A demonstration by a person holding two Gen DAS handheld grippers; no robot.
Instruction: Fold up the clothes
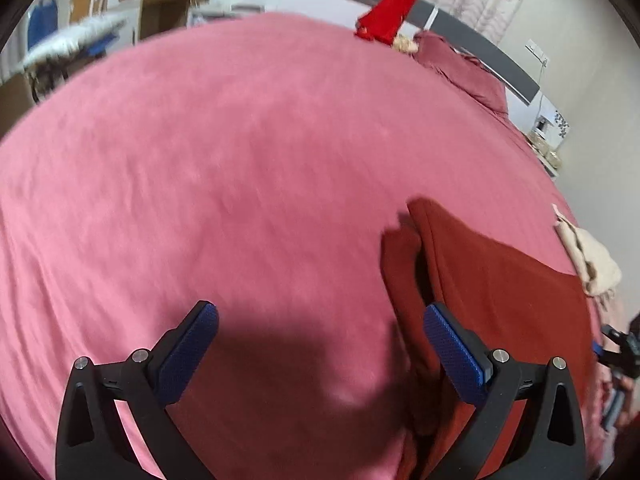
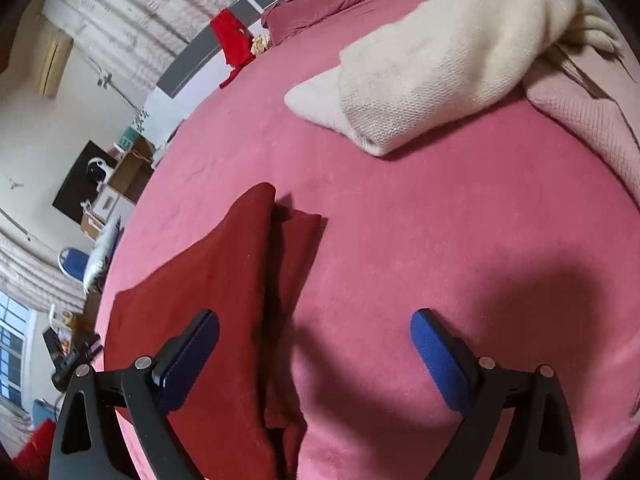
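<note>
A dark red garment [image 1: 500, 292] lies partly folded on the pink bed [image 1: 240, 160], with a narrow strip sticking out beside its thicker layer. My left gripper [image 1: 320, 320] hangs open above the sheet, its right finger over the garment's left edge. In the right wrist view the same dark red garment [image 2: 224, 300] lies at lower left. My right gripper [image 2: 316, 324] is open too, its left finger above the cloth and its right finger above bare pink bed [image 2: 440, 220]. Neither gripper holds anything.
A cream knitted garment [image 2: 432, 68] and a pale pink knitted cloth [image 2: 592, 120] lie further up the bed. A bright red cloth [image 1: 386, 16] hangs on the grey headboard [image 1: 480, 40] beside a maroon pillow [image 1: 460, 68]. Cardboard boxes [image 1: 160, 4] stand beyond the bed.
</note>
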